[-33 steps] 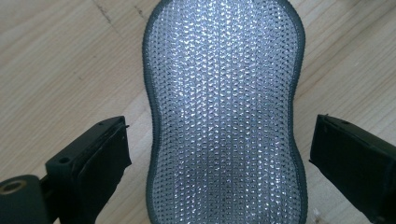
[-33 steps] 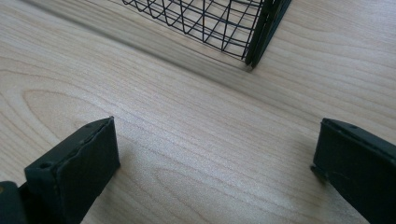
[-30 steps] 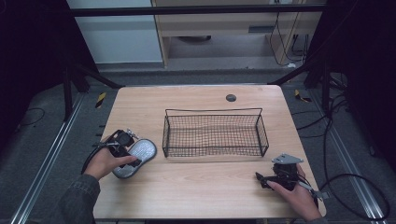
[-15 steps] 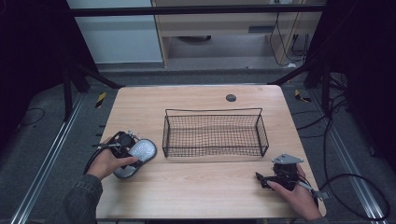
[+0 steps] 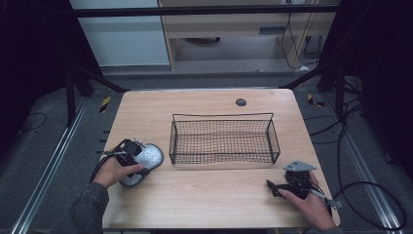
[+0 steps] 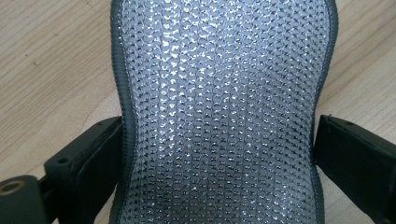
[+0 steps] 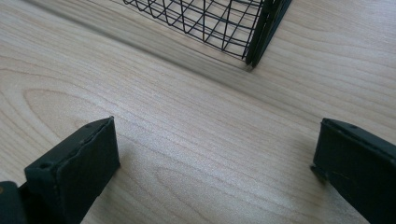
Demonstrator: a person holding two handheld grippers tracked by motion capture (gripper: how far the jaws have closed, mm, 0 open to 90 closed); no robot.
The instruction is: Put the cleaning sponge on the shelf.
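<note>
1. The thing in hand is a silvery mesh pouch (image 5: 144, 161) with dark stitched edging (it could be a scrubber or a small case; I cannot tell which). It lies on the counter (image 5: 209, 195) near the left edge, just beside the left end of the wire basket (image 5: 224, 139).
2. The left gripper (image 5: 127, 152) is over the pouch. In the left gripper view its jaws straddle the pouch's narrow waist (image 6: 219, 116): the left jaw touches the edging, while the right jaw stands a sliver off it, so the grip does not look fully closed.
3. The right gripper (image 5: 280, 187) rests near the counter's front right corner, well apart from the pouch. Its jaws stand wide open with only bare wood between them, and a basket corner (image 7: 261, 37) lies ahead.
4. Judged from this, the step in hand is the grasp itself.
5. The next move likely calls for squeezing the jaws firmly onto the waist, lifting clear of the basket's rim, then carrying the pouch right and lowering it inside. The mesh looks soft, so it may sag or slip.
</note>
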